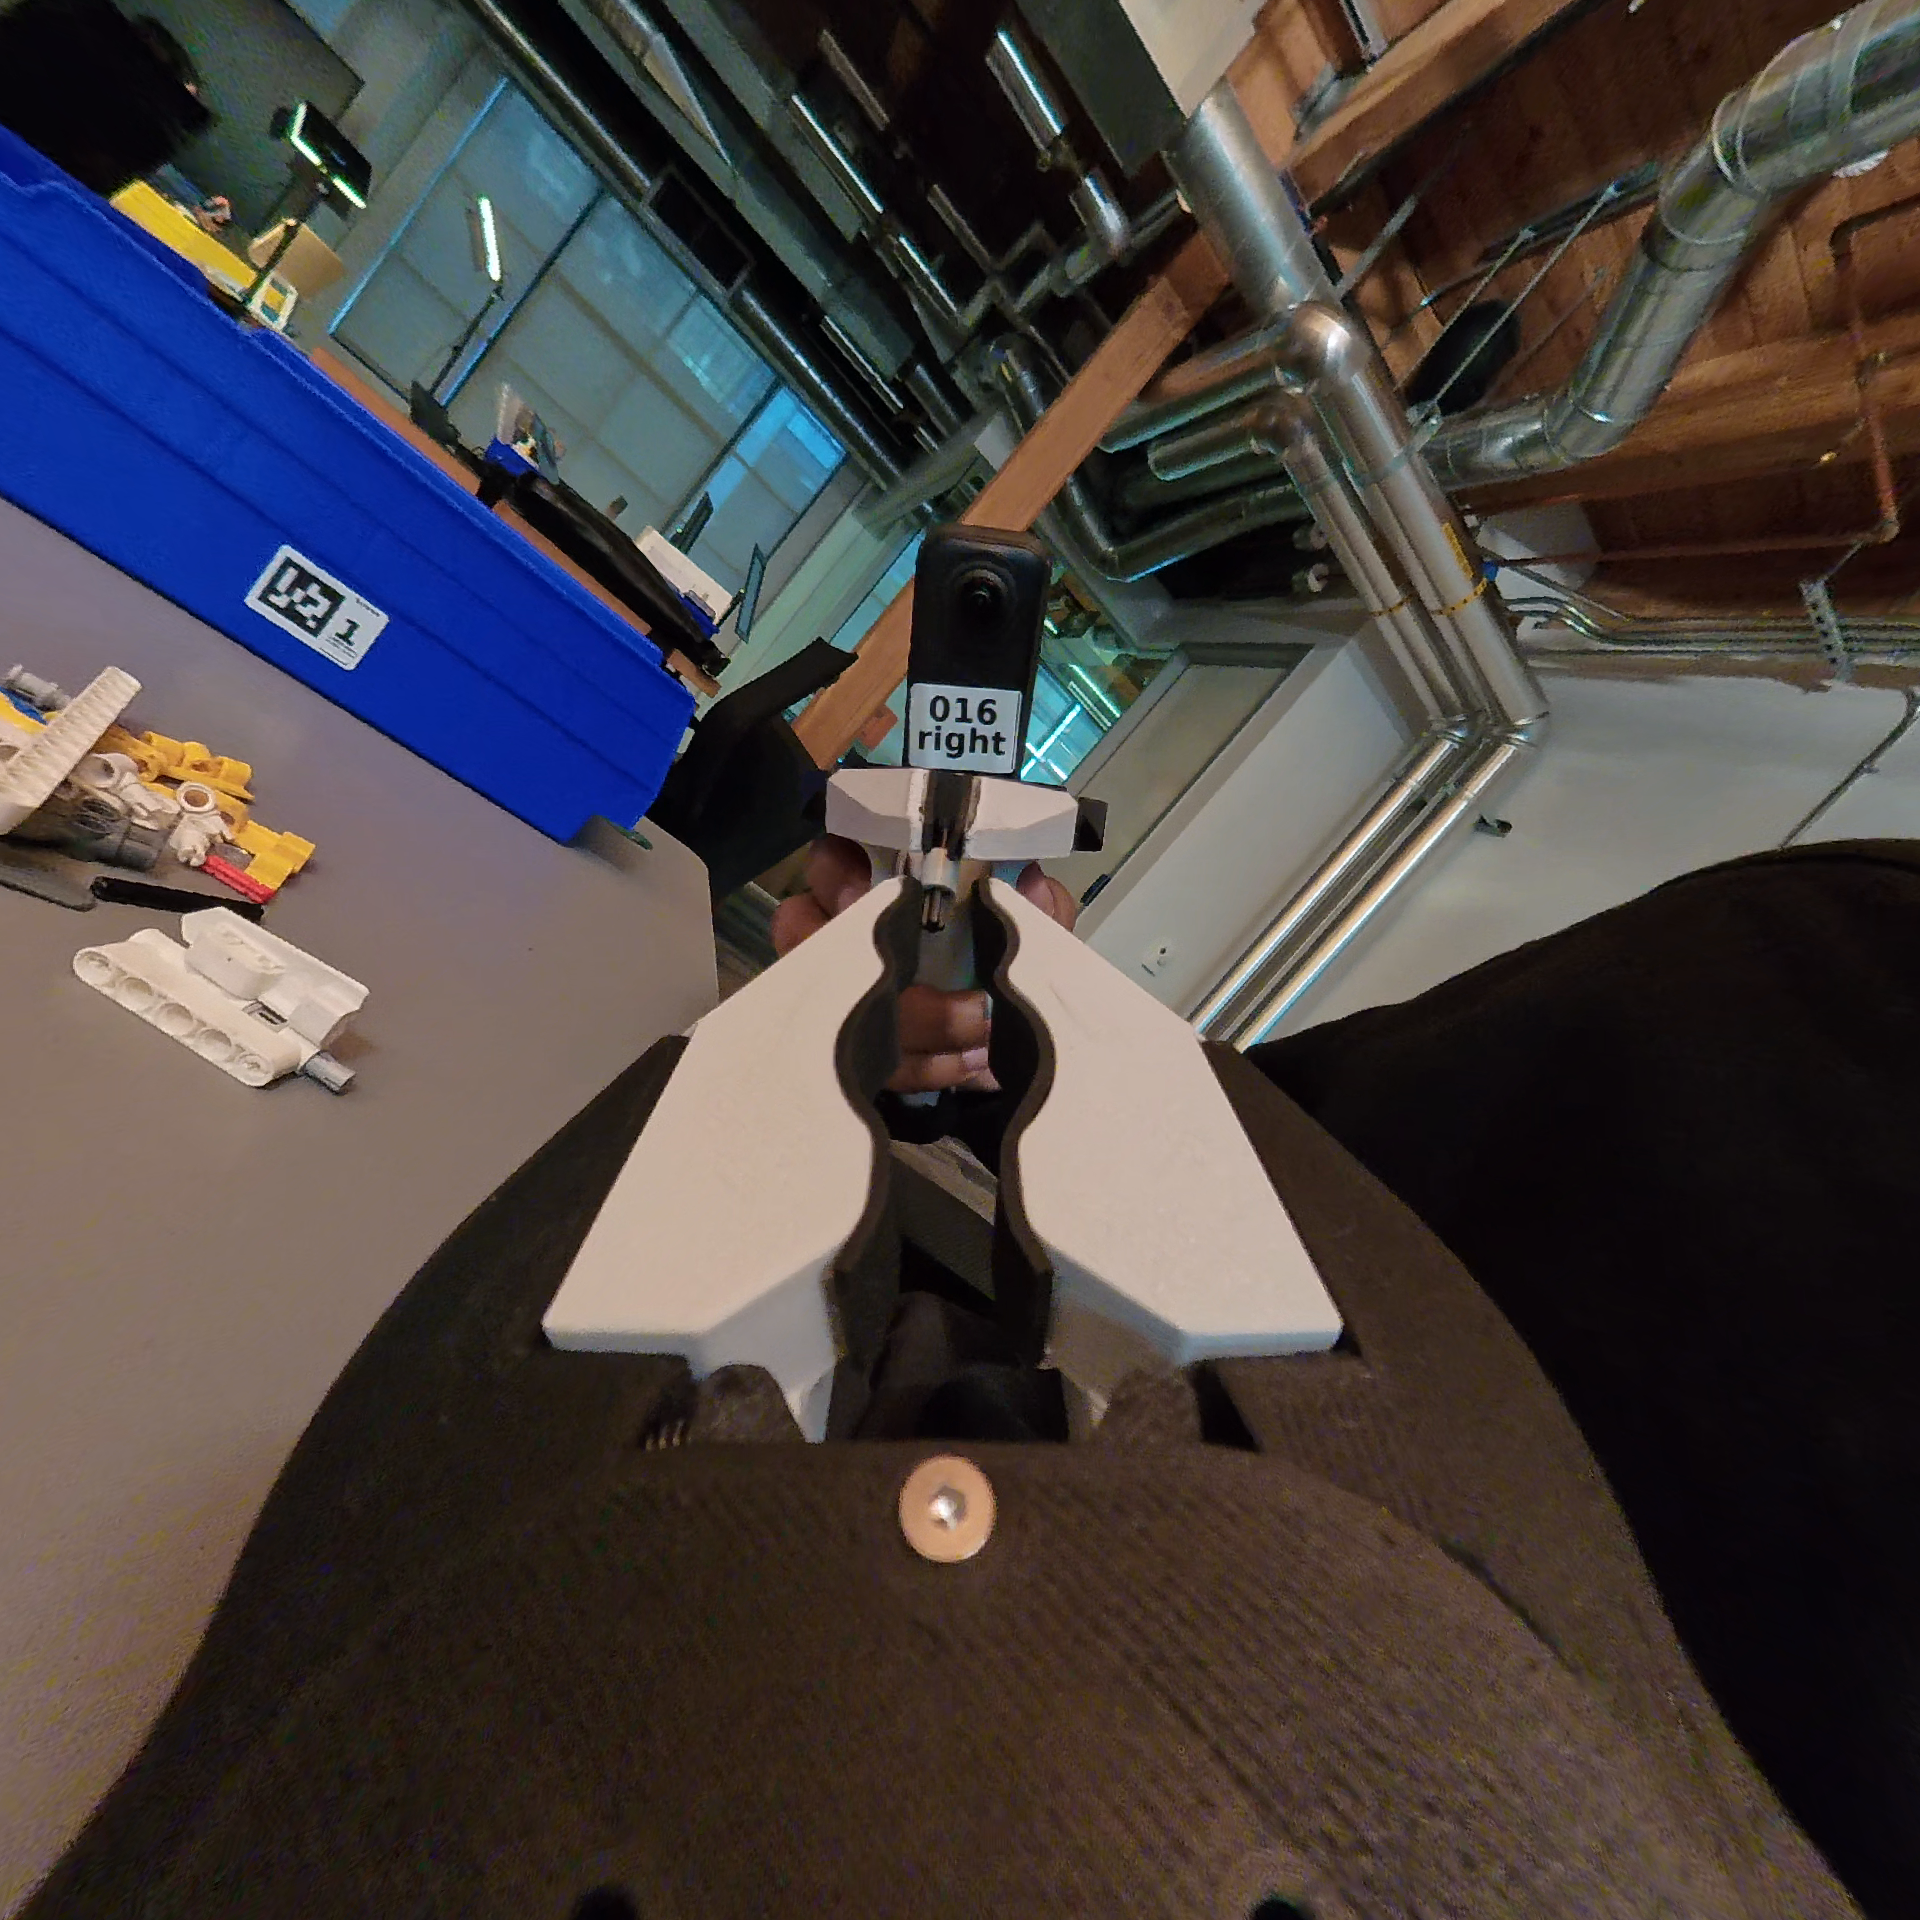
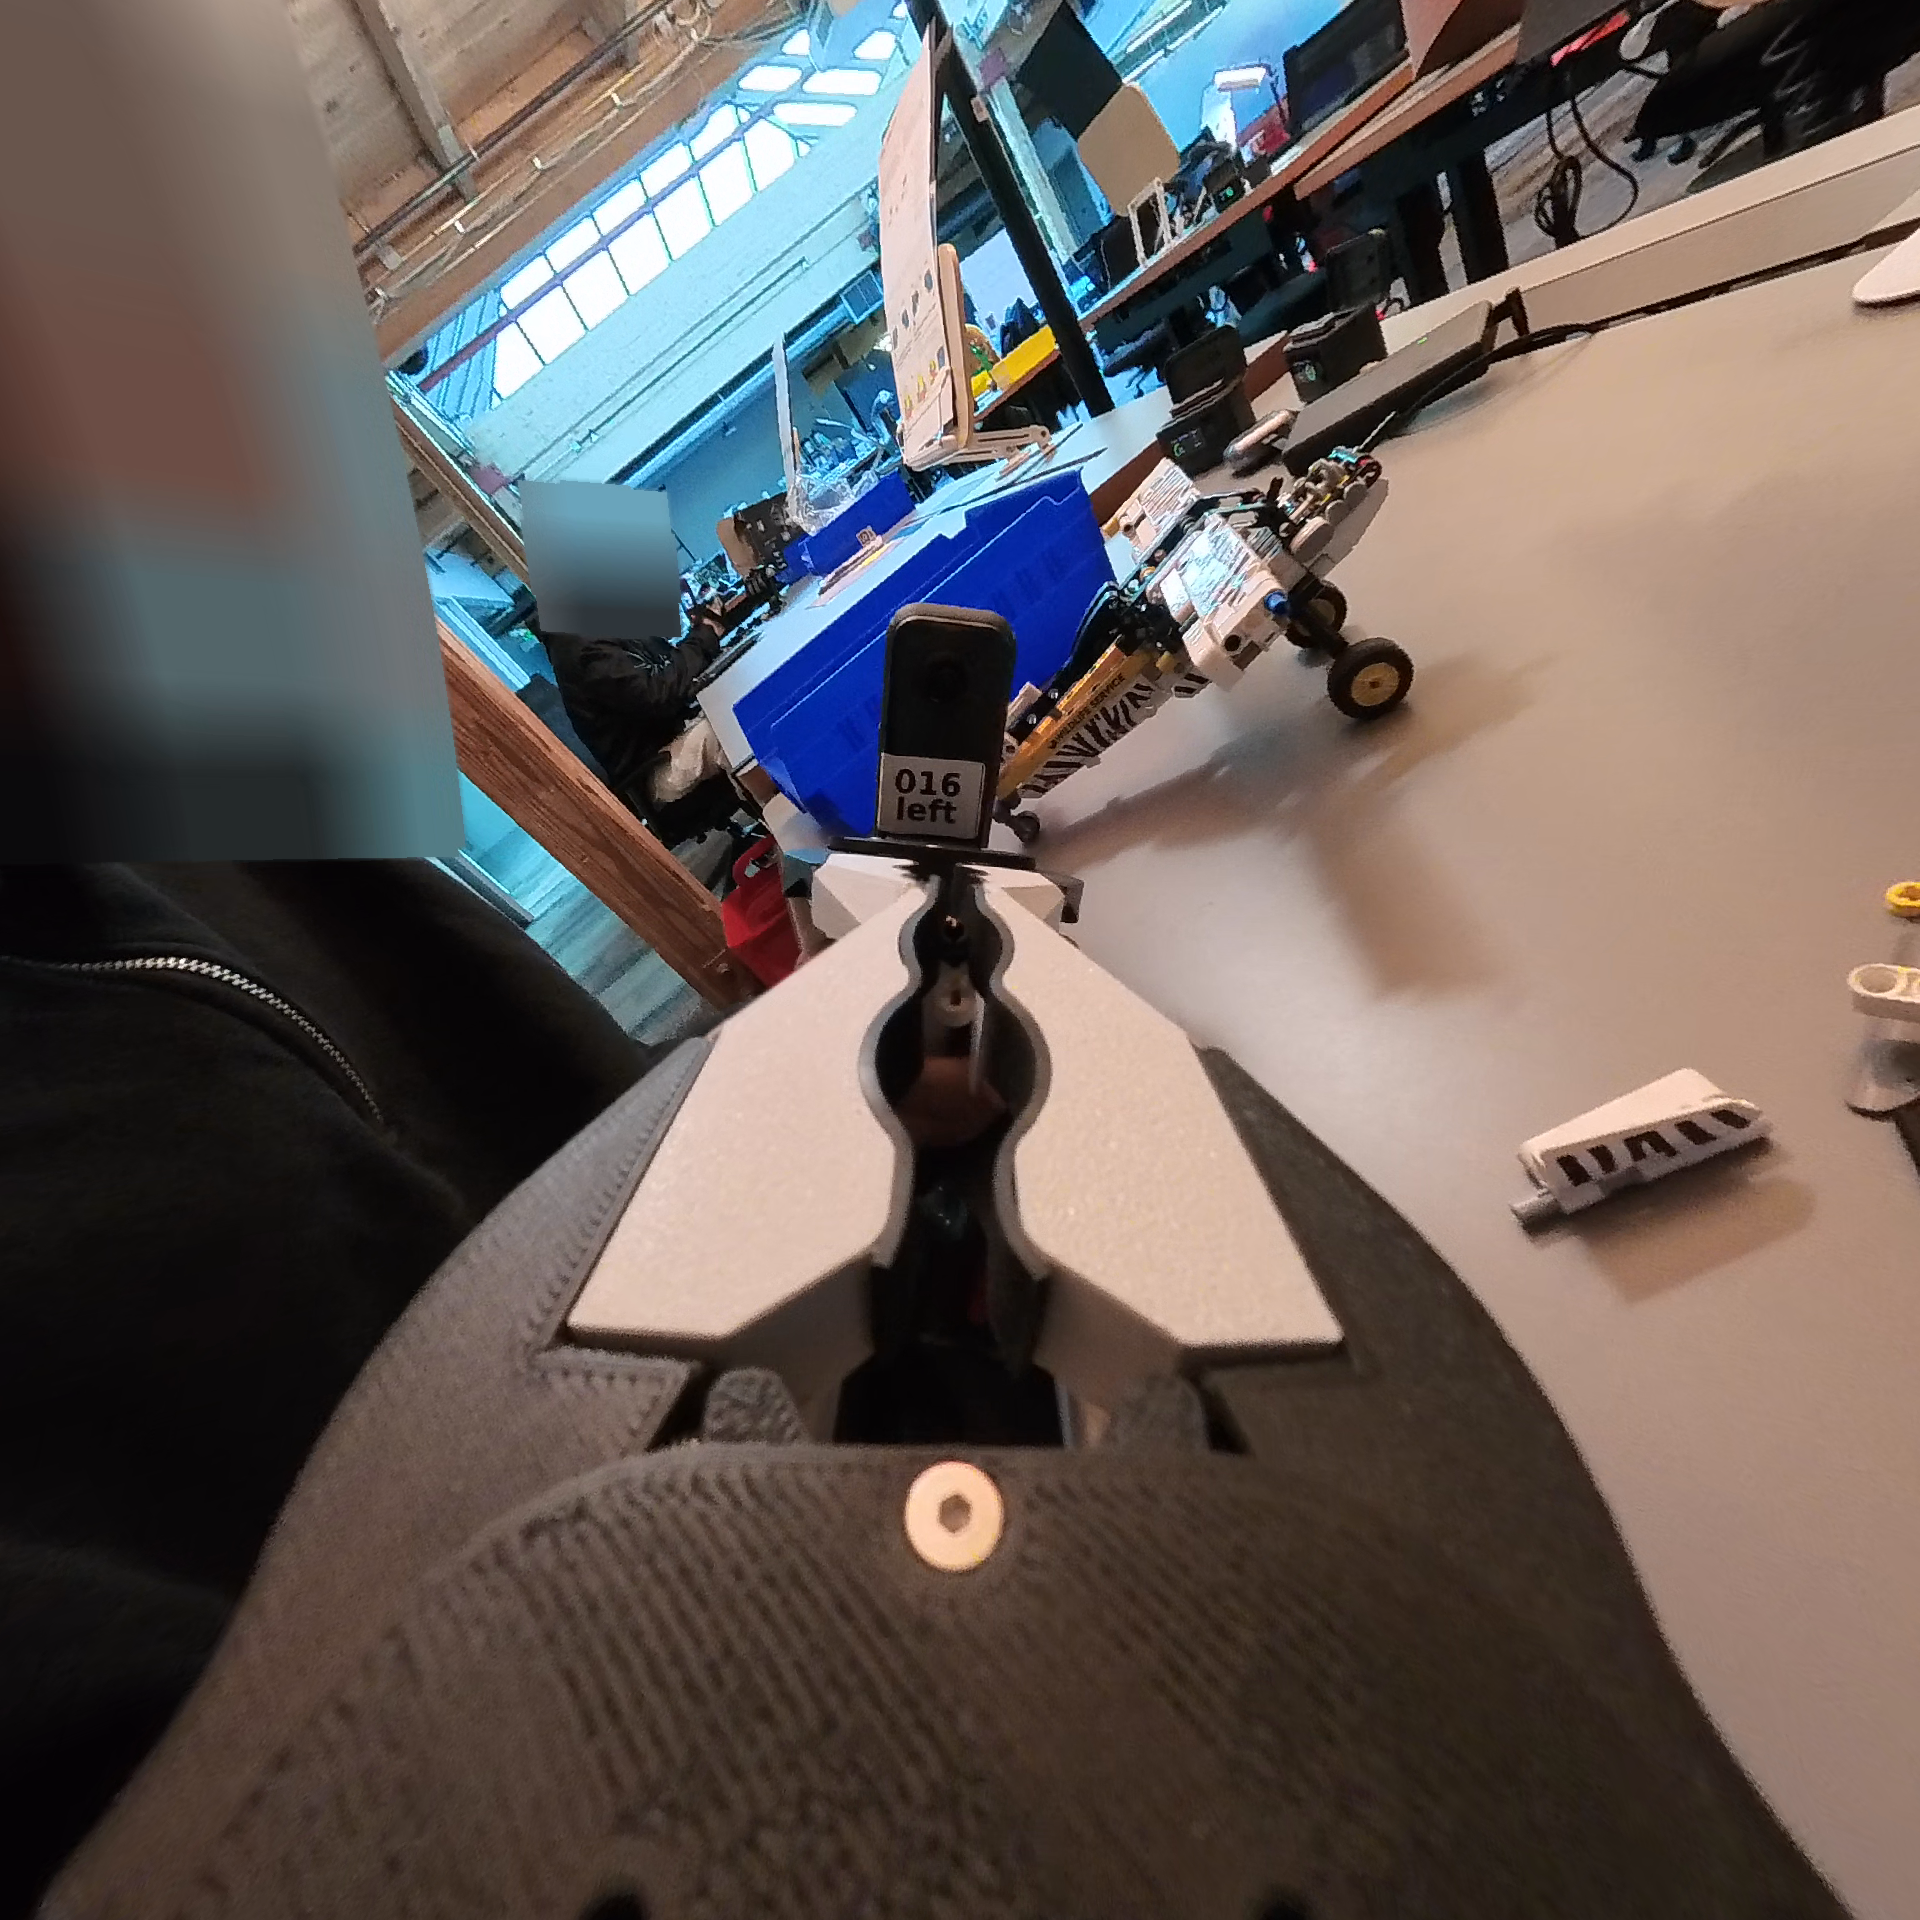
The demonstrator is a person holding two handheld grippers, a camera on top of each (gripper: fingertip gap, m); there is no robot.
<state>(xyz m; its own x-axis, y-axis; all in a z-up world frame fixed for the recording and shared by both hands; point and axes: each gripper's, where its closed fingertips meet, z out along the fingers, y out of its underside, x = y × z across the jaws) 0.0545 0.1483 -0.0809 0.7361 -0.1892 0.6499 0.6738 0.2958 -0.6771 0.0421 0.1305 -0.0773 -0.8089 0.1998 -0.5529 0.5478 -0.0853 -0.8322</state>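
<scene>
My two grippers face each other above the grey table [image 1: 436,1091]. My right gripper [image 2: 951,914] is shut on a small part [image 1: 932,871], a white sleeve on a thin black pin. In the left wrist view the right gripper [image 1: 940,821] is just ahead, holding the part with its black end pointing at me. My left gripper [image 1: 940,894] has its fingertips on either side of that black end. A gap shows between the pin and the right-hand pad, so the jaws stand slightly open. In the right wrist view the part [image 2: 951,1003] sits between my fingers, and the left gripper [image 2: 948,883] is just beyond.
A blue bin [image 1: 312,499] stands on the table, with a pile of building pieces [image 1: 125,790] and a white assembly [image 1: 223,982] near it. A wheeled model [image 2: 1226,613], a striped white panel [image 2: 1642,1143] and small loose pieces [image 2: 1886,1013] lie to the right. A person's dark jacket [image 2: 208,1143] is close on the left. The grippers are tip to tip, or close to it.
</scene>
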